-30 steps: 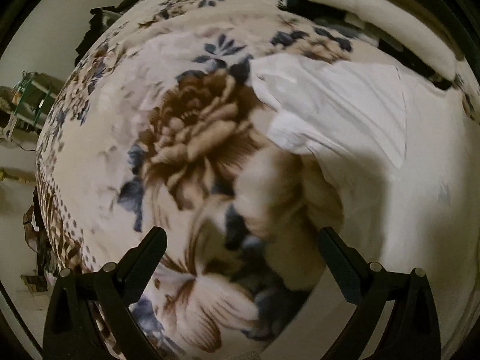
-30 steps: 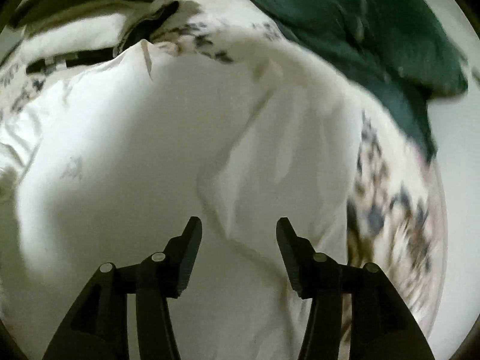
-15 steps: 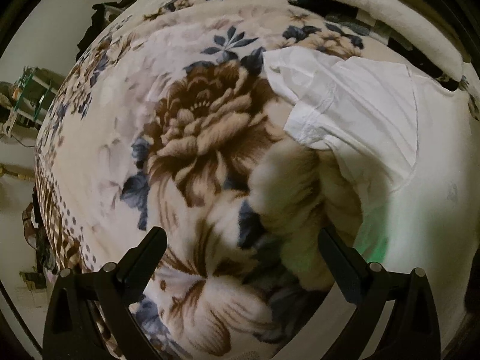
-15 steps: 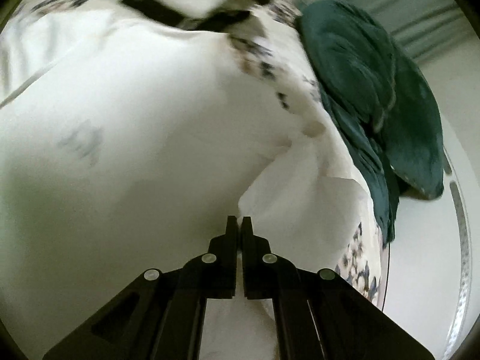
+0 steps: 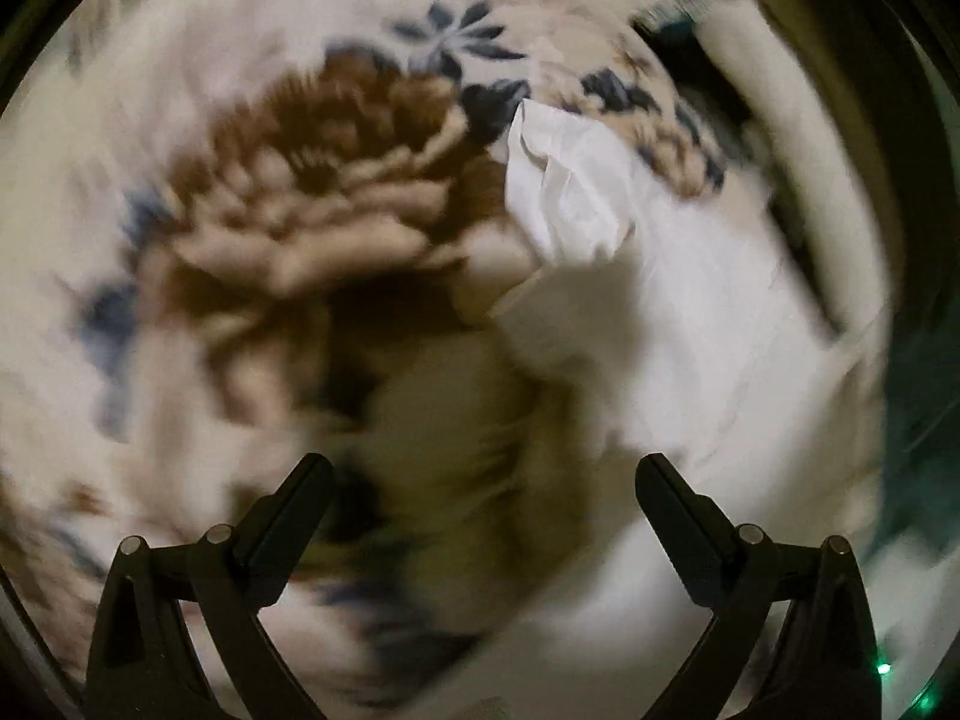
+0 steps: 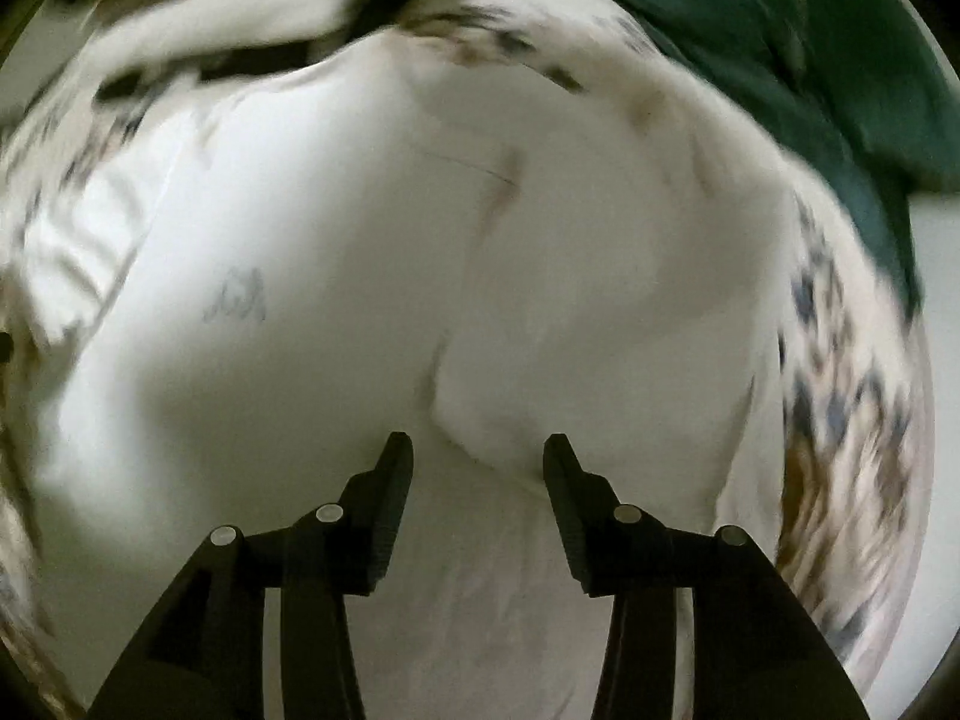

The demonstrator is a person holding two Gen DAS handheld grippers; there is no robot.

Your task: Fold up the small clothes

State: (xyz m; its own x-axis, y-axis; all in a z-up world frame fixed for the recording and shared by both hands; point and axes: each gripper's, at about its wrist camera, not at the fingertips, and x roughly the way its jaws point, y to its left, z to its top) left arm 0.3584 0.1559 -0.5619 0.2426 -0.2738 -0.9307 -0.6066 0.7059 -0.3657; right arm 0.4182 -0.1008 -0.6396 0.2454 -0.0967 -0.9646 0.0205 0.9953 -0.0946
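Lying on one floral blanket [image 5: 312, 192]: one white garment [image 6: 336, 276]; two claws agape.

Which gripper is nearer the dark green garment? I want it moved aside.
Right. The right gripper is over the white shirt, the dark green garment beyond. The left gripper sees only its edge.

Left gripper [image 5: 485, 471]: jaws spread wide, nothing between the black fingers [image 5: 675, 501]; both tips clear in the lower part of its own view.
Right gripper [image 6: 478, 450]: jaws parted, gap narrower than the left's, nothing clamped; fingers [image 6: 390, 480] point forward and down.
Blur: both wrist views smeared, the left one more heavily.
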